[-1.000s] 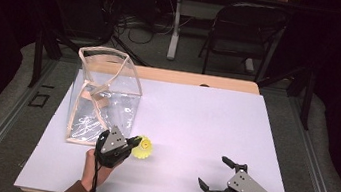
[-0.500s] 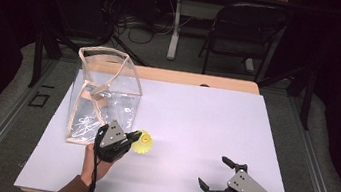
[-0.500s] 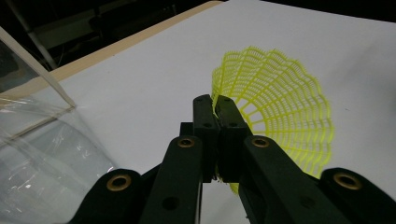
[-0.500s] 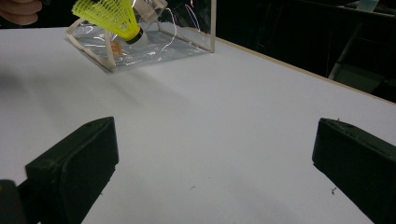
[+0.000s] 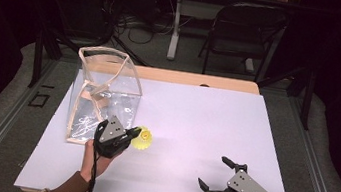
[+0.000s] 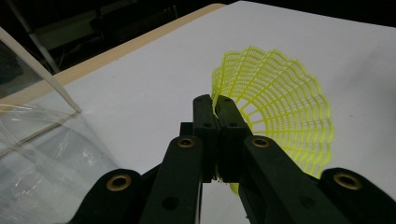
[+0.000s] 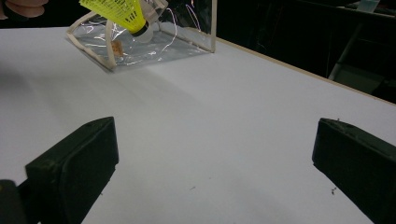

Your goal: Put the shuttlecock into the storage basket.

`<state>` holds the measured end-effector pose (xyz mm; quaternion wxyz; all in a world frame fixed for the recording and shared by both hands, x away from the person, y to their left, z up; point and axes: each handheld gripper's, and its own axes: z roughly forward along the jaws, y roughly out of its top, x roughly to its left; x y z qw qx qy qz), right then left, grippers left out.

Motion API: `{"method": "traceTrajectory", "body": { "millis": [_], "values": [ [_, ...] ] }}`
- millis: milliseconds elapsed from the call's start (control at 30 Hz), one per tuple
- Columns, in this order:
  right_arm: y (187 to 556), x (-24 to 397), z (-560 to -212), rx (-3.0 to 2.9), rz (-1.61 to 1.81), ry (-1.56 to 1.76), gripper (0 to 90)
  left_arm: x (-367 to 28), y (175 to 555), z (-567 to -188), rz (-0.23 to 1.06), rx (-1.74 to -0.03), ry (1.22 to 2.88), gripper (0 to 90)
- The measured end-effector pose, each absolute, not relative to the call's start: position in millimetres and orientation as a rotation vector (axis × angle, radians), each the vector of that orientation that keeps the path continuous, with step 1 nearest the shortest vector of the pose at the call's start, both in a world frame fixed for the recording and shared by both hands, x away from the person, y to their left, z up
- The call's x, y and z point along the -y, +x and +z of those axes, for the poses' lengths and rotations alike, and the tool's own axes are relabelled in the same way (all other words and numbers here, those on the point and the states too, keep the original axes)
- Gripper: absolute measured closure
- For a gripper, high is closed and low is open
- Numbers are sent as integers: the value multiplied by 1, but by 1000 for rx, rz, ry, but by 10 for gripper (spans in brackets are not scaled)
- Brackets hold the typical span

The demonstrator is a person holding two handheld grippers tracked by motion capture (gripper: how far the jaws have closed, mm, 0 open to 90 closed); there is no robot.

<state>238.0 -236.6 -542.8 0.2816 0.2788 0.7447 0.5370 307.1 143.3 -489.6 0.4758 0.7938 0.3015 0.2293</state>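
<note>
A yellow mesh shuttlecock (image 5: 143,140) hangs just over the white table beside a clear plastic bag (image 5: 102,96) with beige trim. My left gripper (image 5: 137,132) is shut on the rim of its skirt. In the left gripper view the jaws (image 6: 215,105) pinch the skirt's edge, and the shuttlecock (image 6: 280,116) fans out to the right. The right gripper view shows the shuttlecock (image 7: 116,11) far off, its white cork tilted down toward the bag (image 7: 154,44). My right gripper (image 5: 212,171) rests at the near right, open with nothing between its jaws (image 7: 215,140).
The white tabletop (image 5: 195,119) stretches between the two grippers. The bag stands upright at the far left with its top open, and its wall (image 6: 37,154) is close to my left jaws. Chairs and cables lie in the dark beyond the table's far edge.
My left gripper, with the shuttlecock in it, has shifted slightly away from the near edge and toward the bag. The right gripper has stayed still.
</note>
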Motion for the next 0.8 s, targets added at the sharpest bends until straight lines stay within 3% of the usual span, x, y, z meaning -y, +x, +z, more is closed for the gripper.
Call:
{"method": "traceTrajectory", "body": {
  "millis": [800],
  "values": [
    [238, 237, -543, -1998, 1438, 747, 0, -143, 314, -474, 581, -720, 1925, 889]
  ]
}}
